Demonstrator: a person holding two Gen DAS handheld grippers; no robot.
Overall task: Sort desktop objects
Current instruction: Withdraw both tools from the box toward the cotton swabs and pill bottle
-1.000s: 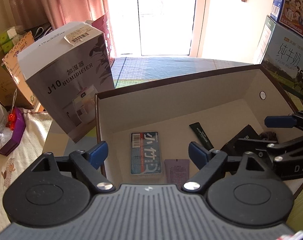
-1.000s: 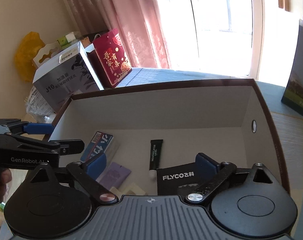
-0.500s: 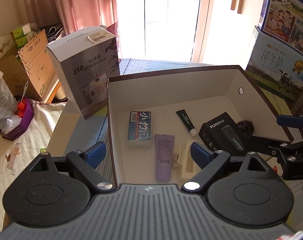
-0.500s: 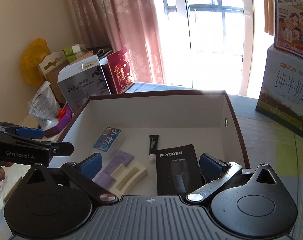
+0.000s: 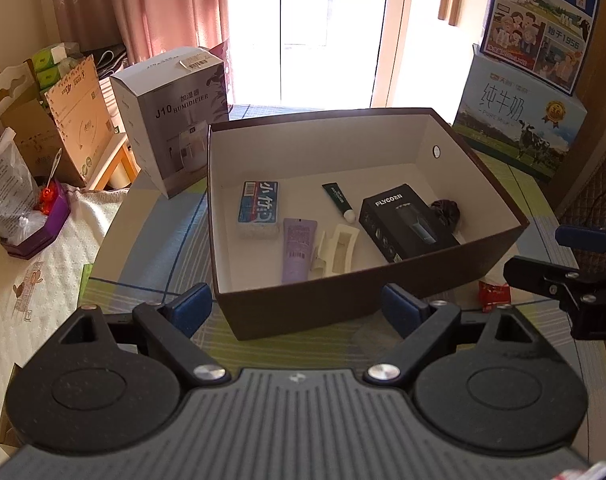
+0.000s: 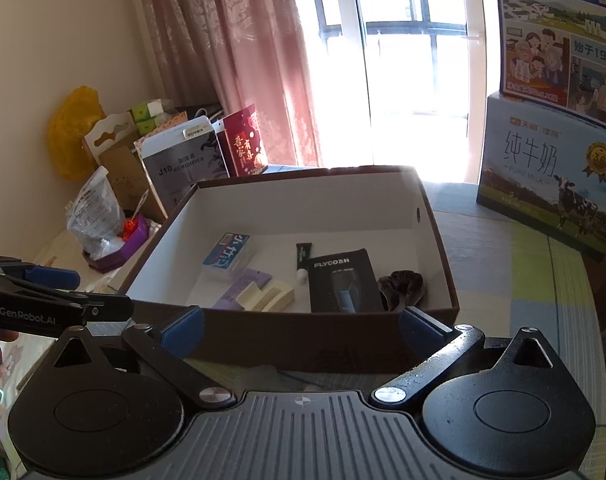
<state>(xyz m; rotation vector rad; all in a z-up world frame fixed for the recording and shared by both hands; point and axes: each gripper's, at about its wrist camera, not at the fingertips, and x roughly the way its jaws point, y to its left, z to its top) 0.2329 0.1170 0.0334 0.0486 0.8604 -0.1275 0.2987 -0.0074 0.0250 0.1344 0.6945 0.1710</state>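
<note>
A brown open box (image 5: 343, 304) (image 6: 295, 336) with a white inside stands on the table. In it lie a blue packet (image 5: 259, 202) (image 6: 227, 256), a purple tube (image 5: 297, 248) (image 6: 245, 286), a cream clip (image 5: 337, 248) (image 6: 269, 296), a green tube (image 5: 337, 198) (image 6: 303, 260), a black FLYCO box (image 5: 403, 220) (image 6: 341, 280) and a dark scrunchie (image 5: 447, 210) (image 6: 401, 286). My left gripper (image 5: 297, 312) is open and empty, just in front of the box's near wall. My right gripper (image 6: 301, 330) is open and empty at the same wall, further right. A small red packet (image 5: 493, 294) lies on the table beside the box.
A grey humidifier carton (image 5: 171, 116) (image 6: 183, 164) stands left of the box, and milk cartons (image 5: 519, 116) (image 6: 551, 184) stand at the right. A purple tray with a plastic bag (image 5: 23, 216) sits on a cloth at the left. Curtains and a bright window lie behind.
Both grippers have drawn back and up out of the box, from over its floor to outside its near wall. The things inside have stayed put.
</note>
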